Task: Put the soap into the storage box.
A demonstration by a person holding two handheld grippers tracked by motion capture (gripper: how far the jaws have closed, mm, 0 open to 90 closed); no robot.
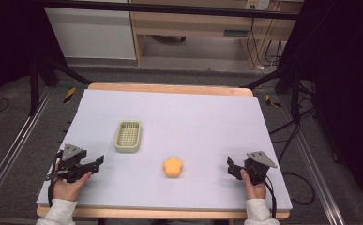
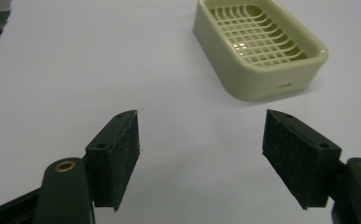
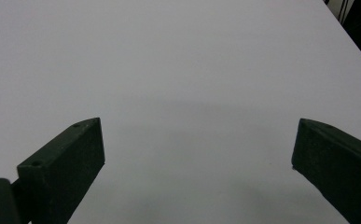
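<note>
Orange flower-shaped piece (image 1: 172, 167) lies on our white counter (image 1: 198, 117), between both grippers and near the cream soap dish (image 1: 128, 136); left gripper (image 1: 98, 161) open, empty, facing the dish; right gripper (image 1: 230, 163) open, empty, over bare counter.

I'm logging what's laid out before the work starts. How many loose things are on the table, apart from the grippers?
2. A cream basket sits left of the middle, ahead of the left gripper. An orange flower-shaped piece lies nearer the person, between both grippers. Nothing seems hidden.
</note>
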